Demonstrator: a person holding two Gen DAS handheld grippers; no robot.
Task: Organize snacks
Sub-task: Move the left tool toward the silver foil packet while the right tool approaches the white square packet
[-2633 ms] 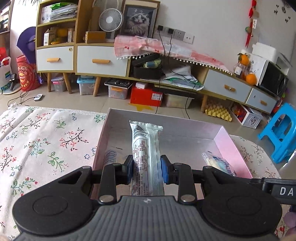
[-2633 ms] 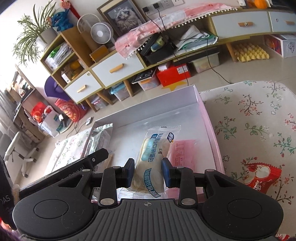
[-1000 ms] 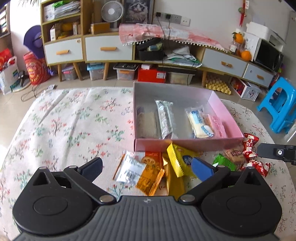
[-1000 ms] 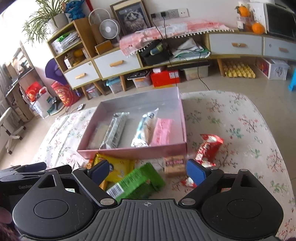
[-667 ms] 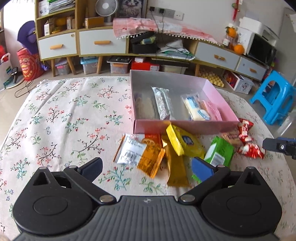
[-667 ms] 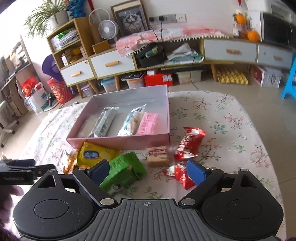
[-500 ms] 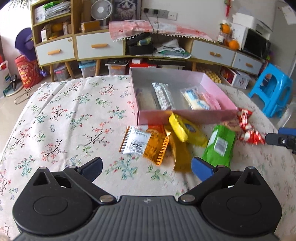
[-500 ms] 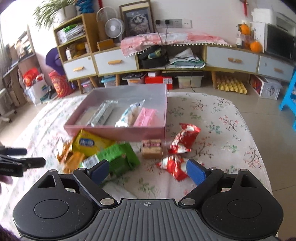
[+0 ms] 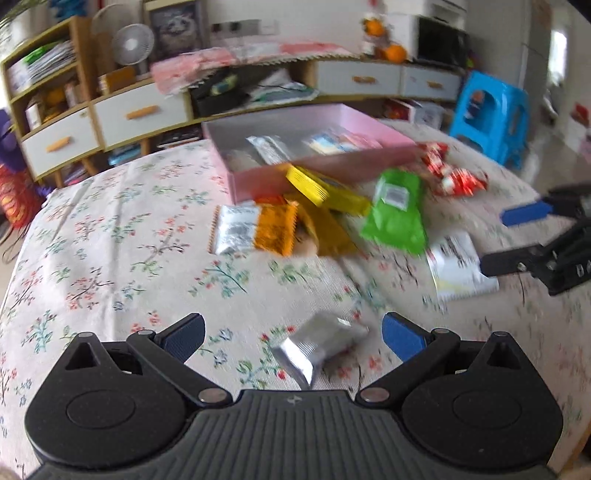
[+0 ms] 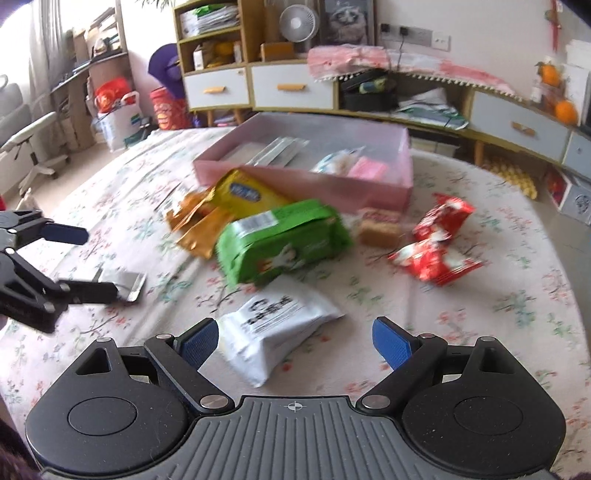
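A pink box [image 9: 321, 168] [image 10: 369, 184] on the floral cloth holds several snack packs. In front of it lie loose snacks: a yellow pack [image 10: 247, 194], orange-gold packs [image 9: 275, 230], a green pack [image 9: 397, 210] [image 10: 284, 238], red packs [image 10: 436, 254] and a small brown bar [image 10: 378, 229]. My left gripper [image 9: 293, 332] is open, and a small silver packet [image 9: 319, 345] lies on the cloth between its jaws, apart from both pads. My right gripper [image 10: 295, 338] is open around a white packet [image 10: 273, 325] with black print, whose left edge lies close to the left pad.
The floral cloth [image 9: 110, 258] covers a round table; its edge curves off at the right [image 10: 554, 258]. Behind stand low cabinets with drawers [image 10: 291, 90], a fan [image 10: 299, 20] and a blue stool [image 9: 491, 114]. Each gripper shows at the side of the other's view.
Both grippers have come down and back from the pink box toward the near snacks, and rolled. The silver packet and the white packet now lie between their open jaws.
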